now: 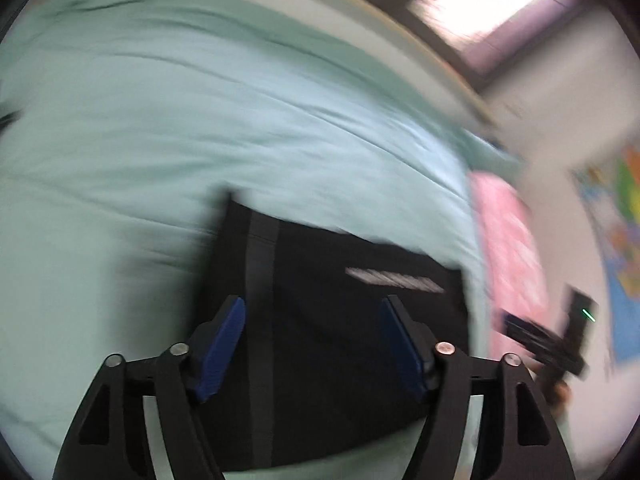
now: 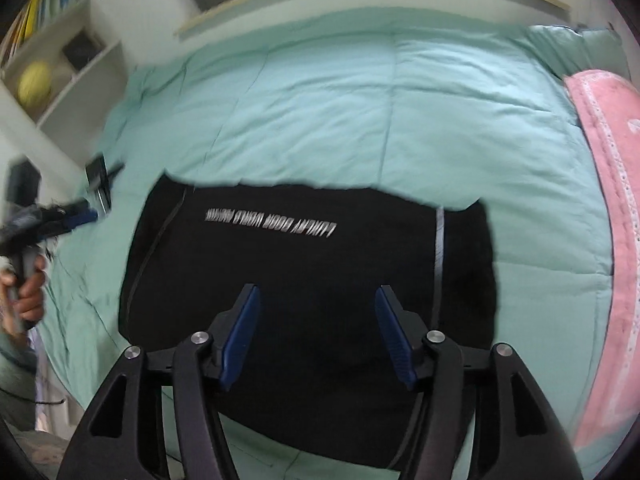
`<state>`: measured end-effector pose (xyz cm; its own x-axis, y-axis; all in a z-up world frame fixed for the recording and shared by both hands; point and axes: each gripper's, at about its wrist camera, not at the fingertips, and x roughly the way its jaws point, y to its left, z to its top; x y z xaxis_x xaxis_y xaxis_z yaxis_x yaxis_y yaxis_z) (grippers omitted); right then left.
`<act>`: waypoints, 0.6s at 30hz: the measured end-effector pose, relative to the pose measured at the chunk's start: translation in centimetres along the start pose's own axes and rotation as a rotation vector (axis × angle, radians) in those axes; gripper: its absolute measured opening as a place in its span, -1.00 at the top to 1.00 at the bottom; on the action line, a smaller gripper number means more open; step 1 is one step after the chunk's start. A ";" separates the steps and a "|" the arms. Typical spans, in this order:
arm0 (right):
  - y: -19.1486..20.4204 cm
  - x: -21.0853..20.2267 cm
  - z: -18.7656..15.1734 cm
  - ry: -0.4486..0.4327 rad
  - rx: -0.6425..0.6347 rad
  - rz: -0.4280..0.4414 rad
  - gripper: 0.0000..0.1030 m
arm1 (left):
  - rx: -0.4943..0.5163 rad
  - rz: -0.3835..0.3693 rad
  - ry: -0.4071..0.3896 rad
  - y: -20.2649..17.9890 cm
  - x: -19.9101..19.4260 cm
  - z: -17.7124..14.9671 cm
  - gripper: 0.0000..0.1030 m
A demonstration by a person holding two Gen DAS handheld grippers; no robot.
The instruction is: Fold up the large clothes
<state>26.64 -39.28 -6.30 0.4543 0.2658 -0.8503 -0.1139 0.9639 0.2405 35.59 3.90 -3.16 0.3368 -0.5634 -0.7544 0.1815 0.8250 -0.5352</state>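
While both grippers, left gripper [image 1: 312, 308] and right gripper [image 2: 317, 296], hung spread, the folded black fabric garment [image 2: 312, 280] lay rectangular on the quilted mint duvet [image 2: 320, 100].

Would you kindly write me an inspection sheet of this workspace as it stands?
Surface: mint quilt on a bed, lightly creased.
Job's things: black garment lying flat, roughly rectangular, white lettering up.
Clutter: pink blanket along the quilt's edge.
Grippers: left gripper open, empty, above the garment; right gripper open, empty, above the garment.
Cables: nothing seen.
Surroundings: white shelf with a yellow ball; window; colourful poster.
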 end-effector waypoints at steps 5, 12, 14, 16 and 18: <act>0.9 6.1 -2.9 0.089 0.079 -0.072 -0.23 | 0.096 0.048 0.148 -4.5 7.3 -3.0 -0.46; 0.8 9.1 -3.9 0.102 0.065 -0.130 -0.26 | 0.205 0.234 0.178 -7.2 13.0 -6.2 -0.46; 0.7 9.8 -4.3 0.100 0.042 -0.160 -0.48 | 0.185 0.235 0.193 -6.7 14.4 -6.8 -0.47; 0.2 11.5 -4.7 0.117 0.023 -0.192 -0.71 | 0.194 0.270 0.226 -5.7 16.7 -7.3 -0.61; -0.3 13.5 -5.1 0.155 0.004 -0.199 -0.82 | 0.198 0.297 0.246 -4.8 19.0 -7.7 -0.76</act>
<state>28.31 -35.92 -20.26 0.3268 0.0699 -0.9425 -0.0321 0.9975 0.0629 33.96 -11.08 -17.86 0.1754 -0.2740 -0.9456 0.2917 0.9318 -0.2159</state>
